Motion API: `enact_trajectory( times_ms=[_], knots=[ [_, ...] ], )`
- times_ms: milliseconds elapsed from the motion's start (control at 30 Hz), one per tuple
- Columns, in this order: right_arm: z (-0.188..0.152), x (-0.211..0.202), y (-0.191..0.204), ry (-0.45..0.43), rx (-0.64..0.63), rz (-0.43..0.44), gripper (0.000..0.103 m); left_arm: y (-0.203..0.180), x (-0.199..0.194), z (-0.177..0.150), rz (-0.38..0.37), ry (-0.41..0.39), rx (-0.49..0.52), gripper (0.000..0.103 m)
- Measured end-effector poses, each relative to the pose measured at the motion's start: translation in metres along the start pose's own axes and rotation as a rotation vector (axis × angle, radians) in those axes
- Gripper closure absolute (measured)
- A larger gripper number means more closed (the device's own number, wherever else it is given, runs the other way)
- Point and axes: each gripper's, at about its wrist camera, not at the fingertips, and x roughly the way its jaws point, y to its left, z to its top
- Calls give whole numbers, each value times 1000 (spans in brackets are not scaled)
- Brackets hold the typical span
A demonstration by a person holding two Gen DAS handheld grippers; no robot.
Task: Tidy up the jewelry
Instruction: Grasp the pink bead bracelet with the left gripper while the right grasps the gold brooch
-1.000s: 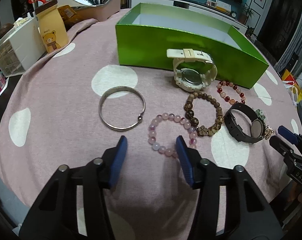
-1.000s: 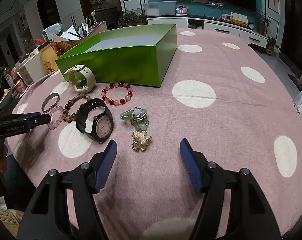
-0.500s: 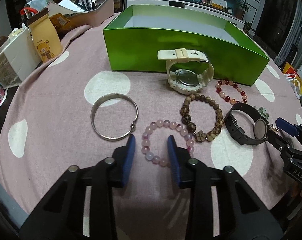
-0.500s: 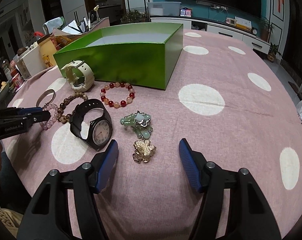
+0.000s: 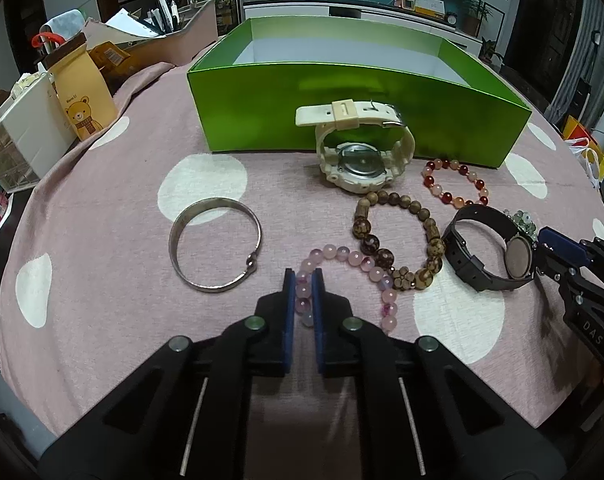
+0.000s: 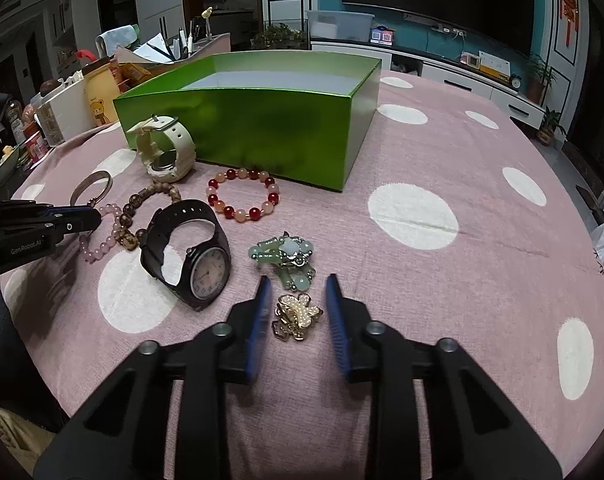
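My left gripper (image 5: pixel 303 280) is shut on the near side of the pink bead bracelet (image 5: pixel 355 258), which still lies on the cloth. My right gripper (image 6: pixel 298 286) is half closed, its blue pads either side of the gold brooch (image 6: pixel 298 316) without touching it. The green jade brooch (image 6: pixel 288 256) lies just beyond. A black watch (image 6: pixel 194 252), brown wooden bracelet (image 5: pixel 397 240), red bead bracelet (image 6: pixel 242 196), cream watch (image 5: pixel 363 148) and silver bangle (image 5: pixel 216 244) lie before the open green box (image 5: pixel 341 104).
The round table has a pink cloth with white dots (image 6: pixel 413 216). At the far left stand a bear-print carton (image 5: pixel 82 96), a white drawer unit (image 5: pixel 18 136) and a tray of pens and papers (image 5: pixel 170 28).
The left gripper moved forward and closed on the pink bracelet. The right gripper advanced over the gold brooch and narrowed its jaws.
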Motion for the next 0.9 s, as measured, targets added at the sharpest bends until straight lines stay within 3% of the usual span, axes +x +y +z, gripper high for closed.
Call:
enact_trajectory(
  times_ms=[367,900],
  knots=[
    [1,-7,-5,-15,44,20,81,-2,-7,-1,-23,-2,-2,96],
    [17,-40,-11,-107,85,50,81,1,-45,22,-103,-92,-19,96]
  ],
)
